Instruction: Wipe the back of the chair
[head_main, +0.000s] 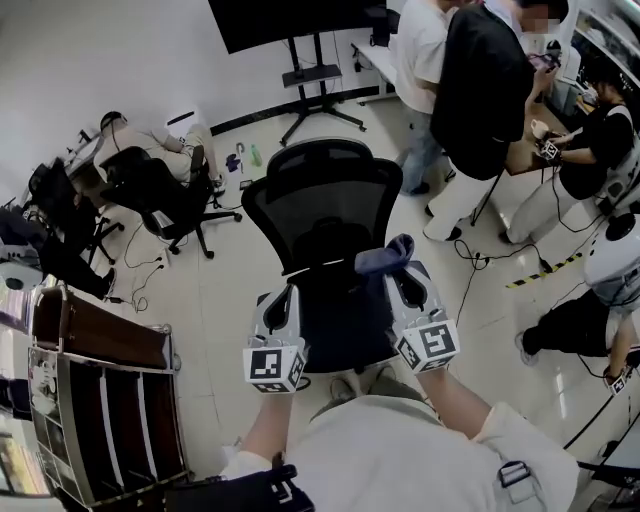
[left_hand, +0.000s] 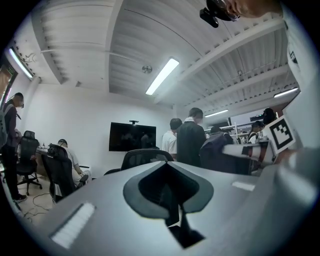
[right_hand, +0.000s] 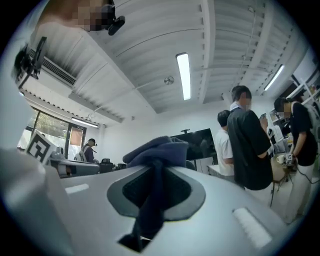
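Observation:
A black mesh-backed office chair (head_main: 322, 205) stands right in front of me, its back facing me. My right gripper (head_main: 403, 268) is shut on a dark blue cloth (head_main: 386, 256), held at the right side of the chair back, roughly at seat height. In the right gripper view the cloth (right_hand: 159, 148) bulges out over the closed jaws of the right gripper (right_hand: 156, 169). My left gripper (head_main: 281, 303) hangs by the left side of the chair back, jaws together and holding nothing. The left gripper view shows the left gripper (left_hand: 167, 165) shut, with the top of the chair back (left_hand: 143, 157) beyond it.
Two people (head_main: 470, 90) stand close behind the chair at the right. Others sit at a desk (head_main: 590, 150). More black chairs (head_main: 160, 195) and a seated person are at the left. A TV stand (head_main: 318, 78) is at the back, a shelf cart (head_main: 100, 400) at near left, cables (head_main: 540, 270) on the floor.

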